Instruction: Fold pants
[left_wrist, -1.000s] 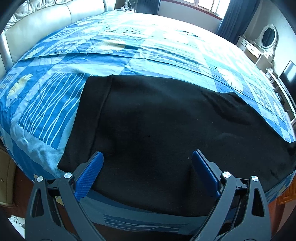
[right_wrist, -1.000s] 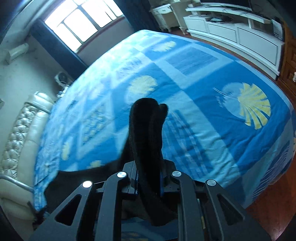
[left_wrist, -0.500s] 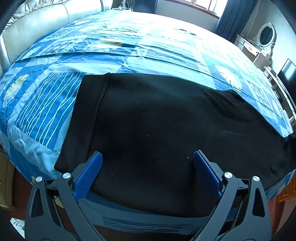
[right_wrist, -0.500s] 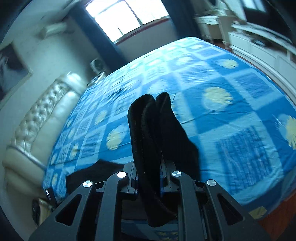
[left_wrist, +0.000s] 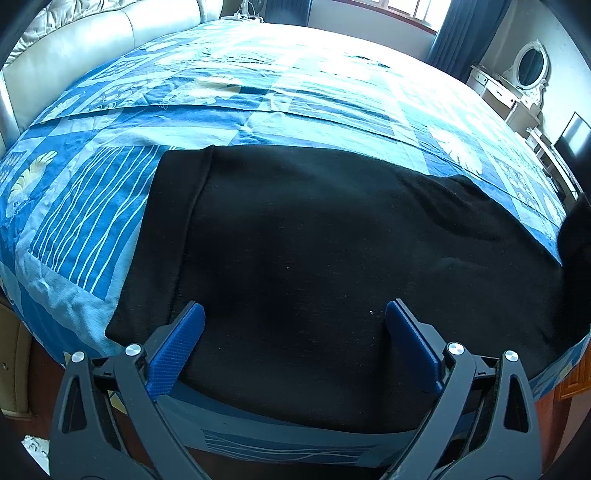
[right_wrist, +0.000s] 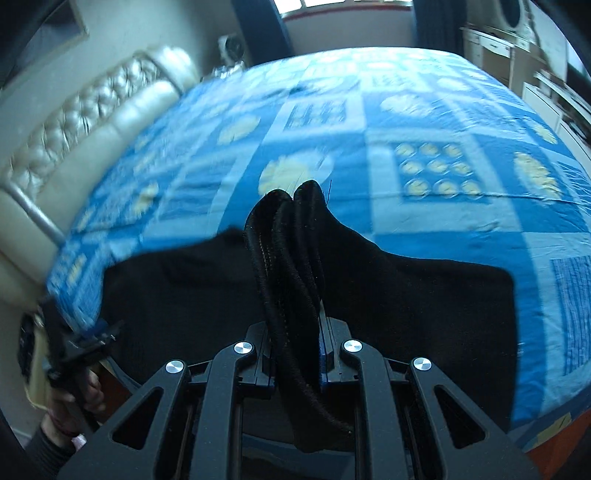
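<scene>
My right hand-held gripper, clamped on the pants hems, had swung toward the headboard. My left hand-held gripper hovered wide open, empty. Soft, floppy cloth; best pinched at edges.

The black pants are spread flat near the bed's front edge, the waistband at the left. At the right, the thick hemmed cuffs are bunched together and raised above the flat part, doubled back over it.
</scene>
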